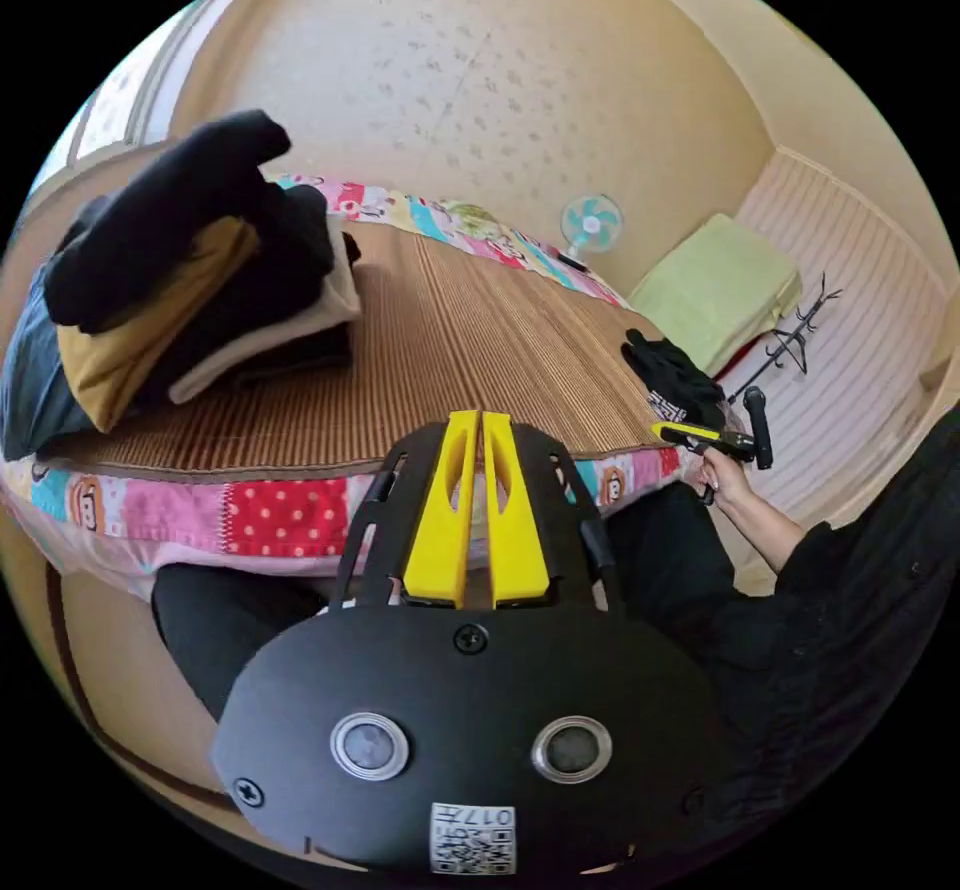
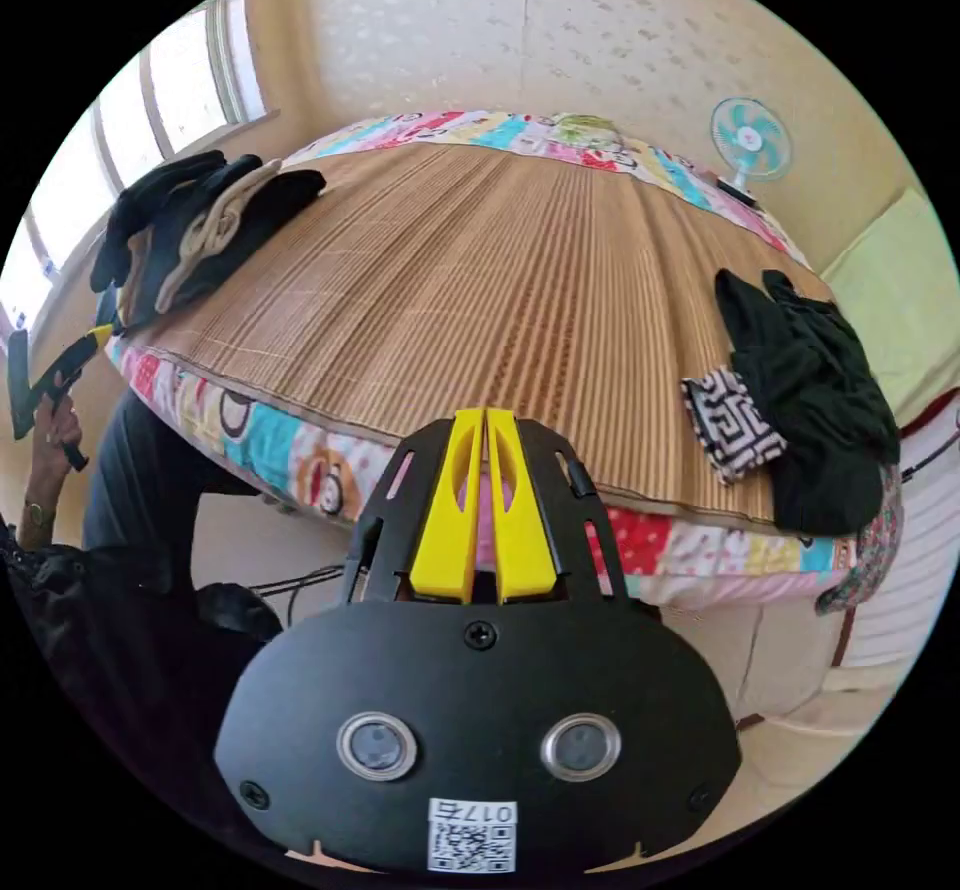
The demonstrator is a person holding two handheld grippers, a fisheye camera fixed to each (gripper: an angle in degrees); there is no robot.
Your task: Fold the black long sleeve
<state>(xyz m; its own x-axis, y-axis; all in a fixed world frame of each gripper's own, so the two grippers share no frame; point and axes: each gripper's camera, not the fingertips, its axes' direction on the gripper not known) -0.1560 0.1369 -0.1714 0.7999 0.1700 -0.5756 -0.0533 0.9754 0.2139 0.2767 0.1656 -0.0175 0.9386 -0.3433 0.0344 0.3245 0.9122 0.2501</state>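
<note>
While both grippers hover off the near edge of the bed, nothing is held: the left gripper (image 1: 480, 420) has its two yellow jaws pressed together on empty air, and the right gripper (image 2: 485, 417) likewise has its jaws closed with nothing between them. Bed (image 2: 480, 270): covered by a brown woven mat, with a patchwork sheet (image 1: 270, 515) of bright colours showing along its borders. Black long sleeve (image 2: 815, 400): crumpled in a heap at the mat's corner on the right of the right gripper view, one end hanging past the edge, untouched by either gripper. Patterned cloth (image 2: 730, 420): black-and-white, lying just beside the heap and touching it. Stack of folded clothes (image 1: 190, 270): black, mustard and cream pieces piled on the opposite corner of the mat, well apart from the heap; a dark blue garment (image 1: 30, 380) lies under its outer side. Between stack and heap the mat lies bare. Small fan (image 2: 748, 142): stands at the far edge near the wall. Green cushion (image 1: 715, 285): beyond the bed's corner, beside a black coat stand (image 1: 795, 340). Person: a hand (image 1: 725, 480) grips the right gripper's handle in the left gripper view; dark sleeves and legs sit below the bed's edge.
</note>
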